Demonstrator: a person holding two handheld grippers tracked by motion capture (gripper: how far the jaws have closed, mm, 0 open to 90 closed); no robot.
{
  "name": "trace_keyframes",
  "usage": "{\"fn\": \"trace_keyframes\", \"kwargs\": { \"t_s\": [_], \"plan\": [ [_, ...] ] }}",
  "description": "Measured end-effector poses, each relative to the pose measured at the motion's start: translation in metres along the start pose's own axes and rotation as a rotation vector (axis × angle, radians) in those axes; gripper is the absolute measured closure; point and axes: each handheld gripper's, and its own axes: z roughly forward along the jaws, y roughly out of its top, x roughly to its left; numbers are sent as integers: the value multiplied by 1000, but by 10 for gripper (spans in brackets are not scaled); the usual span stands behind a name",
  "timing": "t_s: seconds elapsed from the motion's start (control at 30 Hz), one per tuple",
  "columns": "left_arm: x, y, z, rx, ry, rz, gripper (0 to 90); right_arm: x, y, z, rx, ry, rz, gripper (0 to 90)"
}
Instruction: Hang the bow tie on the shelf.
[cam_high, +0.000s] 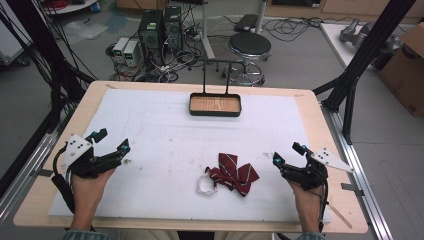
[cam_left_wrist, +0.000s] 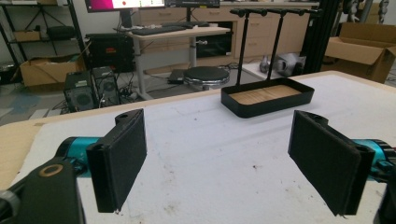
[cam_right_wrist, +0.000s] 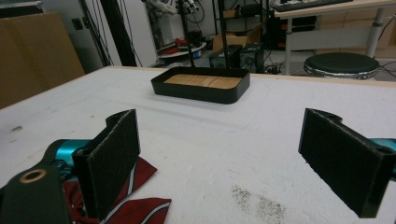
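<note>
High view: bow tie (cam_high: 233, 175), dark red with white stripes, lies flat on the table (cam_high: 165, 135), long axis roughly crosswise, between both hands. Right gripper (cam_high: 285, 156), jaws wide and empty, is nearer; left gripper (cam_high: 114, 141), also wide, sits farther.

Your workshop behind the table

Beyond the table's (cam_high: 320, 130) far edge you had a grey floor (cam_high: 295, 60) strewn with cables, a black round stool (cam_high: 249, 46), two computer towers (cam_high: 161, 27), and cardboard boxes (cam_high: 406, 65) off the right edge.
</note>
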Motion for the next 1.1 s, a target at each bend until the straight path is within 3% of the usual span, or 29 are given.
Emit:
{"fn": "trace_keyframes", "kwargs": {
  "t_s": [0.47,0.7,1.1],
  "plan": [
    [0,0,0,16,5,-7,197,5,0,3,3,19,-11,116],
    [2,0,-2,13,6,-9,197,16,-3,15,38,71,-43,116],
    [1,0,-1,19,6,-8,196,38,-14,33,87,160,-53,124]
  ]
}}
